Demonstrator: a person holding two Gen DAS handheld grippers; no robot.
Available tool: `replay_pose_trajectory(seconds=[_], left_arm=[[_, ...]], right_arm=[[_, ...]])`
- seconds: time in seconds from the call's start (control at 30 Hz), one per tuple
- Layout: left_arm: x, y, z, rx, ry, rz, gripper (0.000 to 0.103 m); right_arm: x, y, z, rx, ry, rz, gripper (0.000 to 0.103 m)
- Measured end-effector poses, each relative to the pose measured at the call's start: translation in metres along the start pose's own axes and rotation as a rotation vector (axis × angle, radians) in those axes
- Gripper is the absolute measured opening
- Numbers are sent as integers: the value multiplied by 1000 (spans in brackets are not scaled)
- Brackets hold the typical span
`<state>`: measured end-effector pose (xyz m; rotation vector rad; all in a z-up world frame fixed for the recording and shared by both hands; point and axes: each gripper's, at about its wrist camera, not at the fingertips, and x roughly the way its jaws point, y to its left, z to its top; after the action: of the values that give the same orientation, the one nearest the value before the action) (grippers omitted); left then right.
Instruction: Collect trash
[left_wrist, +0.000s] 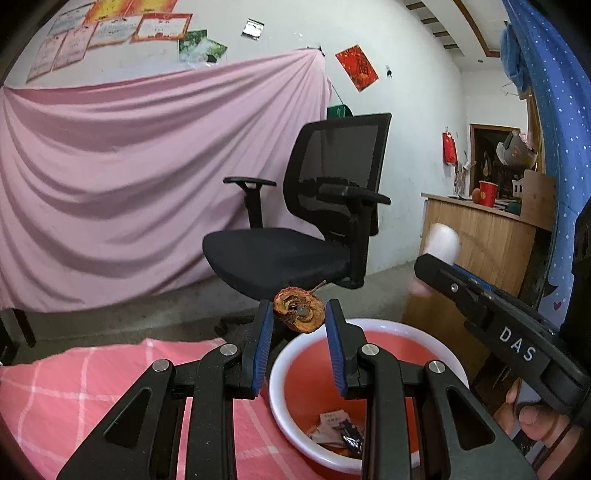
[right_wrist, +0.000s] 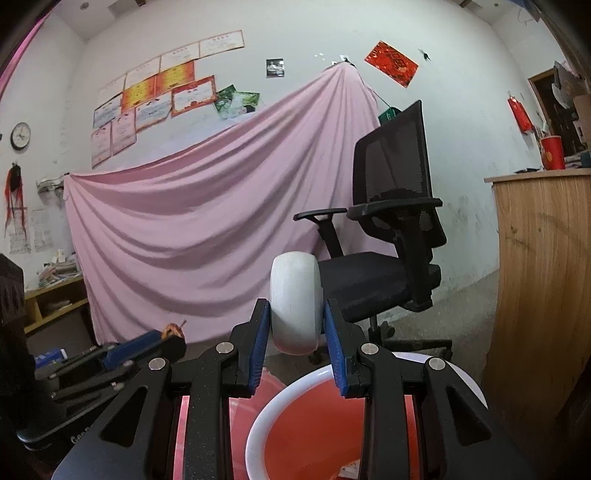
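- A dried, brown fruit slice (left_wrist: 298, 311) with a short stem is clamped between the blue pads of the left gripper (left_wrist: 298, 314), above the far rim of the bin.
- A white, rounded object (right_wrist: 295, 301), what it is cannot be told, is pinched upright between the blue pads of the right gripper (right_wrist: 295, 314).
- Both grippers are held over a red bin (left_wrist: 369, 326) with a white rim; wrappers and paper scraps (left_wrist: 338, 430) are seen at its bottom.
- In the left wrist view the right gripper is seen at the right, with part of a hand (left_wrist: 535, 421) below it.
- The bin is seen just beside a surface covered by a pink checked cloth (left_wrist: 74, 387).
- A black mesh office chair (left_wrist: 314, 221) is seen beyond the bin, on a grey floor.
- A pink sheet (right_wrist: 192, 236) is draped across the white wall behind, under certificates (right_wrist: 155, 96), and a wooden counter (right_wrist: 543, 258) with a red cup (right_wrist: 553, 152) is seen at the right.
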<state>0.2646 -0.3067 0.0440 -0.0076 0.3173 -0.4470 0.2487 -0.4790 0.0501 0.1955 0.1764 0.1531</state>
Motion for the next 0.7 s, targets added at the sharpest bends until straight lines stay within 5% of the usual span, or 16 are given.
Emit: replay_pose_trajectory(seconds=[0.33,0.7], left_arm=[[19,-7,-8,-18,115,-68,30],[16,-5,-9,-24,121,-57,35]], right_arm=[[5,-9,0,27,33,-26,28],[4,-13,1,32,35,-31,29]])
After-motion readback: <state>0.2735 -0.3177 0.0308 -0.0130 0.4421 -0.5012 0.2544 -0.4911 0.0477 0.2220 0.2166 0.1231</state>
